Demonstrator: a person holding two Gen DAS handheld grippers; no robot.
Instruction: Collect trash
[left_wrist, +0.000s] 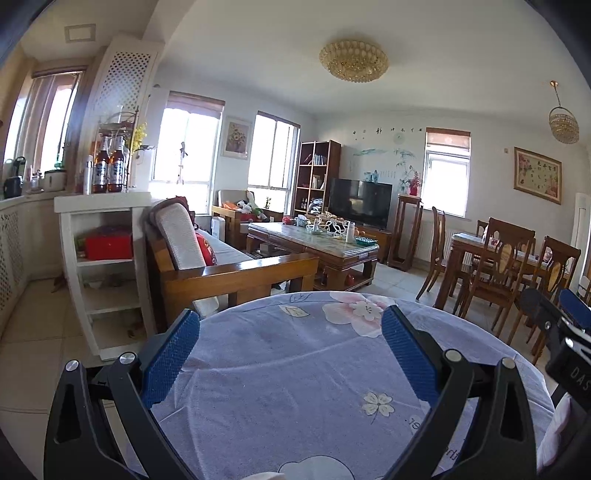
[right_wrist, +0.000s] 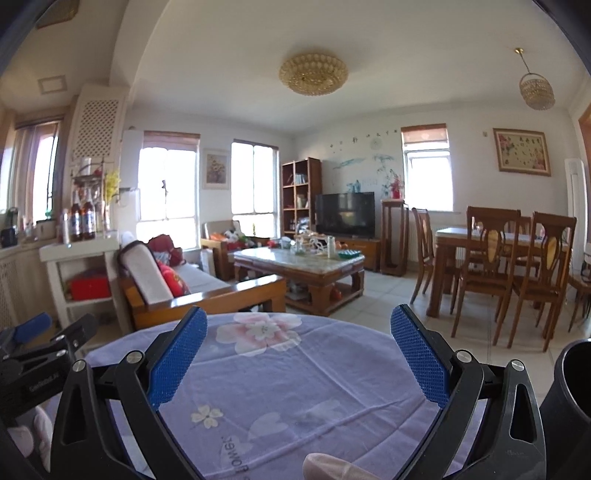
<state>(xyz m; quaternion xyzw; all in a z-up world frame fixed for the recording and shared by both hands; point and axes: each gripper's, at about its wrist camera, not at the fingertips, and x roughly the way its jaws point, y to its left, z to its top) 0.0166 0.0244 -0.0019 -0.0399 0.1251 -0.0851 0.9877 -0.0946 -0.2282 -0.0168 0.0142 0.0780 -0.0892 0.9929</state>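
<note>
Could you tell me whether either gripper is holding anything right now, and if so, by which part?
Nothing is held. The left gripper and right gripper are both open above the floral tablecloth.

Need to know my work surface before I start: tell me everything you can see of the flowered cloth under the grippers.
The flowered cloth is pale lavender fabric printed with pink-and-white blossoms and small cream flowers, with some lettering near its close edge. It lies flat with faint fold creases over a surface whose far edge curves. Both views show the visible part bare. The left gripper and right gripper are open over it.
</note>
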